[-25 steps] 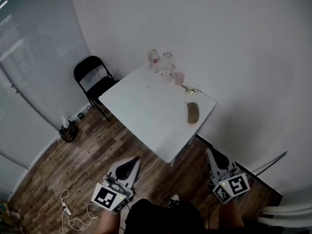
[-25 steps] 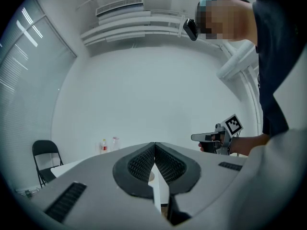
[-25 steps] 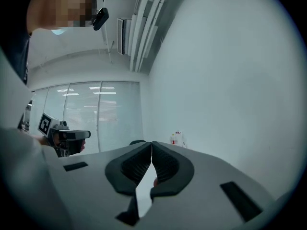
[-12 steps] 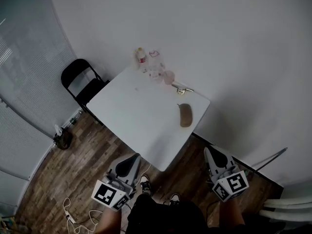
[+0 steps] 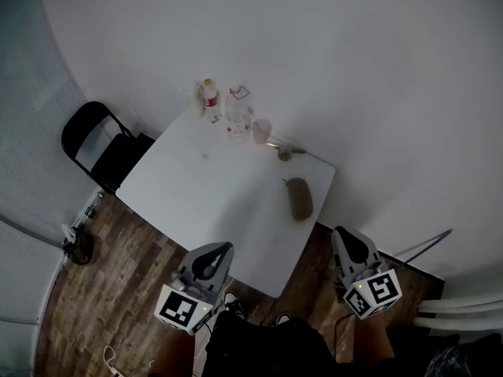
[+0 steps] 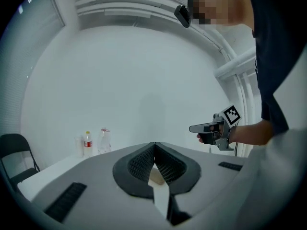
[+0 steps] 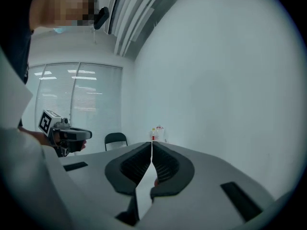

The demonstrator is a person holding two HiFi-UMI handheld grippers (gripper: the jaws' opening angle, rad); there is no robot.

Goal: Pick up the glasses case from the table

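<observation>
On white counter (image 5: 196,187), brown glasses case (image 5: 299,199) lying untouched; left tongs (image 5: 222,249), right tongs (image 5: 344,234) both pressed together, empty.

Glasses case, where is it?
In the head view, the brown glasses case lies on the white table near its right edge, between the pink cup and the right hand-held gripper.

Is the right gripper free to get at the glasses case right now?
Probably yes: the glasses case lies at the right of the table, nothing between it and the right gripper, though its jaws are shut.
</observation>
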